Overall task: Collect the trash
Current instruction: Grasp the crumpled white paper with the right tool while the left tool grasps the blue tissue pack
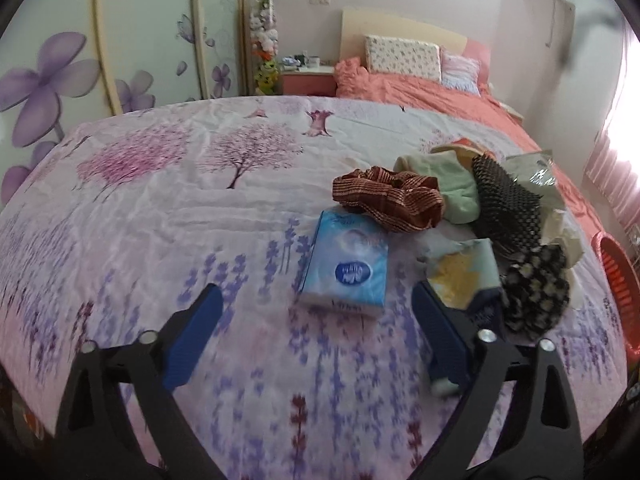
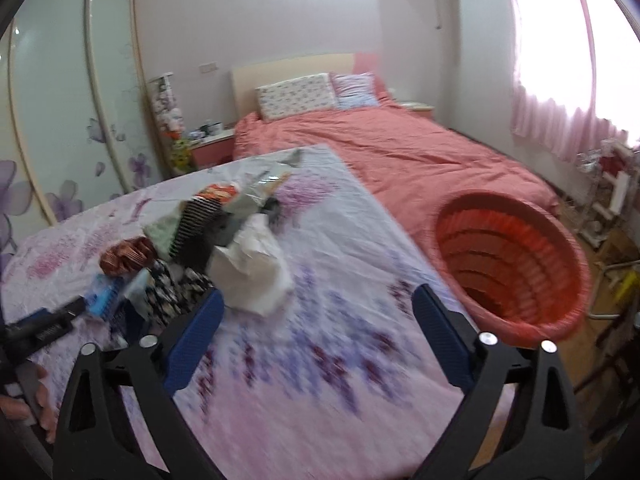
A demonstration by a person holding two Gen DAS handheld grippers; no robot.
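Observation:
A blue tissue pack lies on the floral sheet, just ahead of my open, empty left gripper. Right of it lie an opened yellow-and-pale wrapper, a red-brown cloth, a pale green cloth, black patterned cloths and a crinkled bag. In the right wrist view my right gripper is open and empty over the sheet, beside crumpled white paper. The orange basket stands at the right, off the sheet's edge.
A coral-covered bed with pillows lies behind. A pink nightstand and flowered wardrobe doors are at the left. Pink curtains and clutter are at the right. The left gripper shows at far left.

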